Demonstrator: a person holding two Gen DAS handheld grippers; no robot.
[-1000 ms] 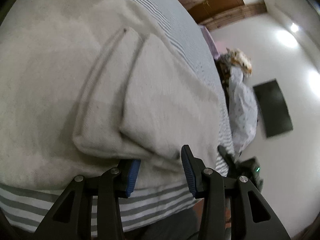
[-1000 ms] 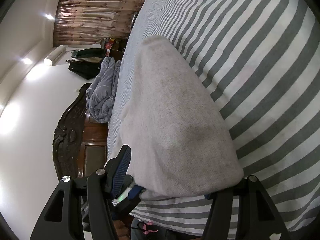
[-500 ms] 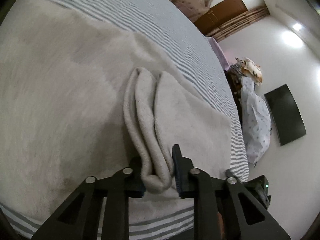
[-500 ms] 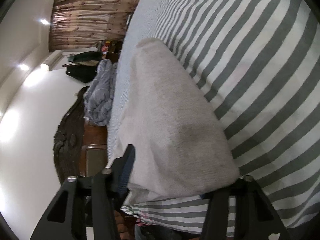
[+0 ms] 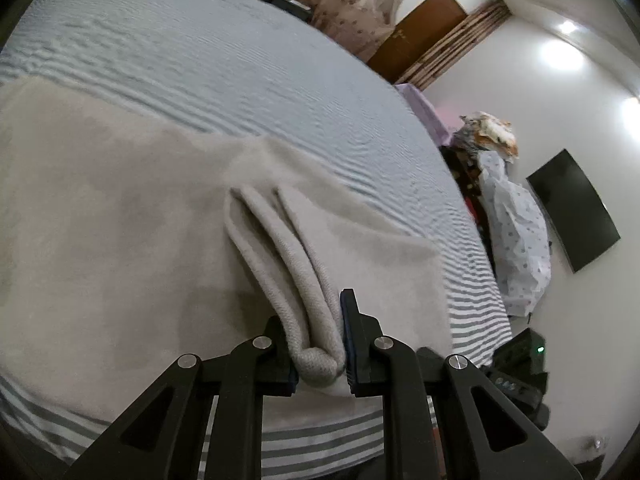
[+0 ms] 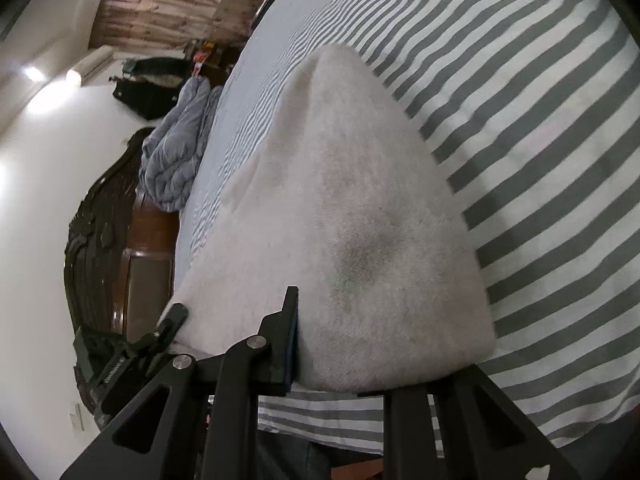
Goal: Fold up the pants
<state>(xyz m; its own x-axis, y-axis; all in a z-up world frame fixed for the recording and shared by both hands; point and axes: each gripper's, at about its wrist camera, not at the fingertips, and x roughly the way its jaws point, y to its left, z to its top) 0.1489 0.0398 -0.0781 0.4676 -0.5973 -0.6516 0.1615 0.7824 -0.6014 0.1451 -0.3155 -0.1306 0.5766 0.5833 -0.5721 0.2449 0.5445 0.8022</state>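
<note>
1. Since a second ago, the left gripper (image 5: 318,344) has gone from spread wide at the near hem of the pants (image 5: 132,216) to pinching a thick roll of that pale cloth; the right gripper (image 6: 340,360) has drawn its fingers in against the cloth from a wide spread.
2. On the left side, the pants lie flat on the striped bedsheet (image 5: 240,72), covering the near half of the bed. Cloth bunches into long ridges that run from the mattress up into the closed fingers.
3. Left finger pads press the roll from both sides, the blue pad (image 5: 347,332) flush against it. The grip looks firm.
4. On the right side, the pants rise as a tapering slab over the stripes. One finger (image 6: 289,344) presses the near edge of the cloth; the other is hidden under the hem, so I cannot tell whether this gripper truly grips.
5. Progress, as I judge it: the near edge is gathered for a fold. No finished, compact stack shows, so most of the task seems left.
6. Edges: both tools sit at the near edge of the mattress, where the sheet drops away. A dark carved headboard (image 6: 100,240) and a crumpled grey blanket (image 6: 176,148) stand to the right gripper's left, well apart from the pants.
7. Open room: beyond the pants the sheet runs bare to the far edge, giving space to carry the hem forward. A wall and a dark screen (image 5: 572,208) lie far right, clear of the work.
</note>
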